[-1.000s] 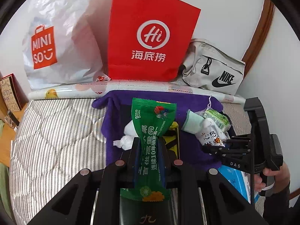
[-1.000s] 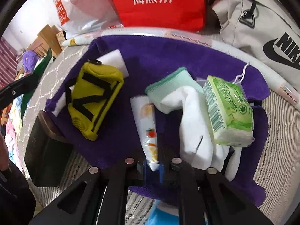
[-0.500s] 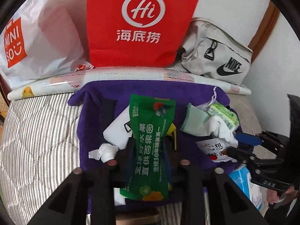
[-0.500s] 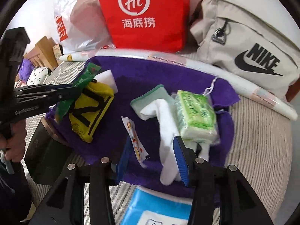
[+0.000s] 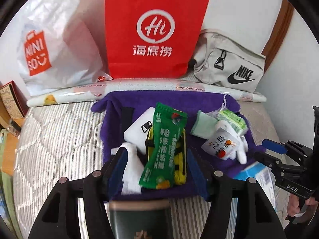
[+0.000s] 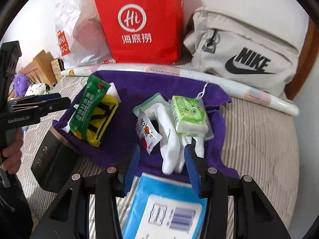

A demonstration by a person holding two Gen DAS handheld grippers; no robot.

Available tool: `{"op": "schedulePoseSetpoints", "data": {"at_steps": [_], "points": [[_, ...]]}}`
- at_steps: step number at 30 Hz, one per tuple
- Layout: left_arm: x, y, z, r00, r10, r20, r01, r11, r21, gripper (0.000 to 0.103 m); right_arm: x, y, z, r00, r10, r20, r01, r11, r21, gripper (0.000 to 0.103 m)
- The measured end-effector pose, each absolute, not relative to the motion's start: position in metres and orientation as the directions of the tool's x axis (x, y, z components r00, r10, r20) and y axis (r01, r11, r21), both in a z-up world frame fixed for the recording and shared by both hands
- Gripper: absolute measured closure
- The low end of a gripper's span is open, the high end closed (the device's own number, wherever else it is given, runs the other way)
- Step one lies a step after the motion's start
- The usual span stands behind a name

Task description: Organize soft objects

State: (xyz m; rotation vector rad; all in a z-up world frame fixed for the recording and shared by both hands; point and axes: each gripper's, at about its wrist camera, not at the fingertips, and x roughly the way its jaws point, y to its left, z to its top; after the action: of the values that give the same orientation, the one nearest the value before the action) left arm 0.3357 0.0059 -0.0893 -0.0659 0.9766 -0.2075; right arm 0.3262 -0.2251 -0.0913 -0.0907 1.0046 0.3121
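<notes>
Sorting soft things on a purple towel (image 5: 203, 103) spread over the bed.
Left hand-held gripper (image 5: 155, 165) is opening around the green packet (image 5: 165, 151) lying atop the yellow pouch (image 6: 103, 119); right hand-held gripper (image 6: 161, 159) is standing apart, empty, above the white sock (image 6: 171, 139).

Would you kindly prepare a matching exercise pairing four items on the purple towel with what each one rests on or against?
Things:
1. green snack packet
2. green tissue pack
3. small white sachet
4. yellow pouch

Places:
A. on the white socks, right side
B. directly on the purple towel
C. across the yellow pouch
D. against the socks' left edge

Pairs: 1-C, 2-A, 3-D, 4-B
</notes>
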Motion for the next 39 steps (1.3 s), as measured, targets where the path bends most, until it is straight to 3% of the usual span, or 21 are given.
{"op": "schedulePoseSetpoints", "data": {"at_steps": [6,10,12,16,22,39], "points": [[0.289,0.004,-0.062,0.582,-0.170,-0.795,0.140,0.984,-0.108,0.043,0.284,-0.234,-0.062,0.566,0.211,-0.797,-0.240,0.967,0.086,0.042],[0.249,0.004,-0.043,0.619,-0.165,-0.768,0.130,0.986,-0.107,0.030,0.245,-0.240,-0.040,0.611,0.195,-0.768,-0.208,0.975,0.081,0.030],[0.227,0.001,-0.035,0.643,-0.152,-0.751,0.129,0.988,-0.089,0.029,0.227,-0.242,-0.031,0.635,0.181,-0.751,-0.194,0.978,0.072,0.021],[0.190,-0.003,-0.023,0.668,-0.148,-0.729,0.124,0.988,-0.087,0.022,0.192,-0.245,-0.013,0.684,0.143,-0.716,-0.154,0.987,0.050,0.014],[0.136,-0.005,-0.014,0.708,-0.110,-0.697,0.100,0.993,-0.055,0.018,0.146,-0.237,-0.002,0.705,0.094,-0.703,-0.142,0.990,-0.010,0.014],[0.047,-0.014,-0.014,0.745,-0.078,-0.663,0.085,0.996,-0.022,0.018,0.055,-0.241,-0.007,0.708,0.103,-0.699,-0.106,0.994,0.039,0.014]]}}
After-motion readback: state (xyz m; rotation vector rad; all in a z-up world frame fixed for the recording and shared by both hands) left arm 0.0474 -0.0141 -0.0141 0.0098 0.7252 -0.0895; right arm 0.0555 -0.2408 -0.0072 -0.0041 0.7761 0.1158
